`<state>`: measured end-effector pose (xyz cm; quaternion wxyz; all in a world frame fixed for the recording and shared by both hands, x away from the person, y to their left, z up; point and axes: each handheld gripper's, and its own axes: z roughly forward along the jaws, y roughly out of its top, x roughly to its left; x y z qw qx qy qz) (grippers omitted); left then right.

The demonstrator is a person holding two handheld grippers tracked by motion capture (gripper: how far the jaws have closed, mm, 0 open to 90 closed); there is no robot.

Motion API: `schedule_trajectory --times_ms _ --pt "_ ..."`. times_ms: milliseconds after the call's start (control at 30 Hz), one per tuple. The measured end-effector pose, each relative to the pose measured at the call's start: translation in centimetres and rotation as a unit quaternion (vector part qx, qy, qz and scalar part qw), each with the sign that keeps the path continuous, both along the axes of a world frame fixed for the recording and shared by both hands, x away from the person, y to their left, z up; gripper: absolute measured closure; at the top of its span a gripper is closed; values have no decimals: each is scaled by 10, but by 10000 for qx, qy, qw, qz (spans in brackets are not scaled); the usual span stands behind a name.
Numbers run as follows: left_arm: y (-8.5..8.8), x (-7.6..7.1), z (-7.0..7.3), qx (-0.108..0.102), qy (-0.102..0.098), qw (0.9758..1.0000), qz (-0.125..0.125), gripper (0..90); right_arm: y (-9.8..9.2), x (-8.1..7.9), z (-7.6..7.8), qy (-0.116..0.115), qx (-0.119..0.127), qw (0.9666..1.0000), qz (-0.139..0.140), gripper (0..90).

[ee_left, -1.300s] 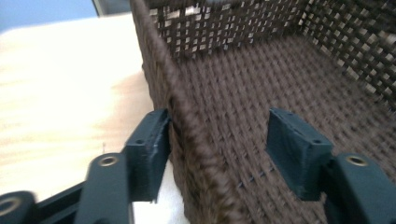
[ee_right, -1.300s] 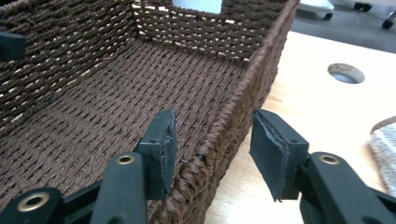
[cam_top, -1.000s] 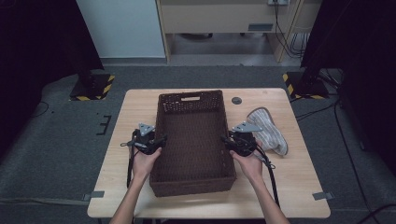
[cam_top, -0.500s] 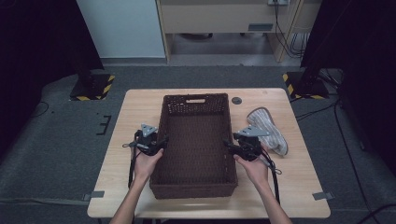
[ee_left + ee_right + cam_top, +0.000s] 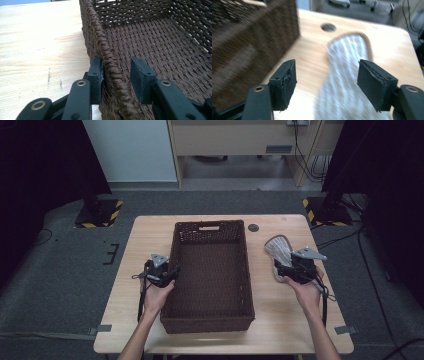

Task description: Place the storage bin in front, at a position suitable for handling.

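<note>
A dark brown woven basket [image 5: 210, 223] stands empty in the middle of the wooden table [image 5: 150, 235]. My left gripper [image 5: 170, 274] straddles its left rim [image 5: 110, 62]. The jaws have just been closing. The outer pad [image 5: 98, 72] touches the weave while the inner pad [image 5: 140, 77] stands apart from it, so the gripper is open. A grey shoe [image 5: 277, 251] lies sole up, right of the basket. My right gripper [image 5: 284, 270] hovers at the shoe's near end. Its jaws have just been opening and stand wide, with the patterned sole [image 5: 347, 50] between them, untouched.
A small round hole [image 5: 253, 227] sits in the tabletop behind the shoe. Bare wood lies left of the basket and along the front edge. Black stands with yellow-striped bases [image 5: 97, 215] flank the table on the floor. The basket's right wall [image 5: 249, 37] is just left of the right gripper.
My right gripper has let go of the basket's right rim, moved right to the shoe and opened wide. The left hand has stayed at the left rim.
</note>
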<state>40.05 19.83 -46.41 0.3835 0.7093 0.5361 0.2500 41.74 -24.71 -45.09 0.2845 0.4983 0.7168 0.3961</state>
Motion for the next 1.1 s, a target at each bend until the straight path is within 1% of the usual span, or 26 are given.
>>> schedule_trajectory --times_ms 33,133,200,233,300,367,400,467,533,567,600,633,667,733,833,867,933,1000,1067,1100 --pt "0 0 0 1 7 10000 8 625 -4 1 -3 58 -26 10000 -43 306" --pt "-1 -1 0 7 2 10000 30 631 -19 4 -15 116 -70 9998 -164 305" --pt "-1 0 1 22 15 10000 30 637 -27 8 -25 246 -63 9993 -277 308" --pt "-1 0 1 11 18 10000 32 638 -29 10 -27 259 -94 9992 -286 310" --pt "-1 -1 0 16 13 10000 32 639 -33 15 -33 374 -130 9989 -263 323" --pt "-1 -1 0 -5 -4 10000 50 640 -33 19 -40 478 -117 9984 -292 353" --pt "-1 -1 0 11 1 10000 40 642 -34 20 -43 526 -187 9981 -265 369" --pt "-1 -2 0 -41 -17 10000 79 650 -34 22 -47 595 -333 9974 -237 436" --pt "0 -2 -1 -72 -20 9999 103 655 -34 22 -48 655 -355 9970 -217 513" --pt "0 -2 -1 -62 -14 9999 97 659 -34 21 -48 696 -323 9969 -167 567" --pt "0 -3 -1 -68 -13 9999 98 660 -33 20 -49 731 -347 9967 -113 598" --pt "-1 -3 -1 -76 -24 9999 116 660 -32 20 -49 766 -388 9963 -90 621" --pt "-2 -4 -1 -72 -22 9999 115 663 -31 18 -50 806 -495 9955 -23 648" --pt "-2 -5 0 -48 -13 9999 108 663 -29 16 -50 871 -508 9949 43 681" --pt "-4 -9 0 -14 -11 9999 106 664 -29 9 -47 936 -465 9945 108 702" --pt "-4 -10 0 -33 -17 9999 118 664 -29 6 -47 951 -468 9943 127 704" --pt "-5 -12 0 0 -19 9999 113 664 -30 -1 -46 1000 -468 9937 175 704" --pt "-5 -15 0 14 -15 9999 100 662 -30 -7 -45 993 -496 9937 146 698" --pt "-5 -19 0 18 -11 9999 98 658 -32 -11 -45 1055 -452 9933 133 692" --pt "-5 -20 0 23 -10 9999 99 658 -31 -14 -46 1030 -454 9936 104 688"
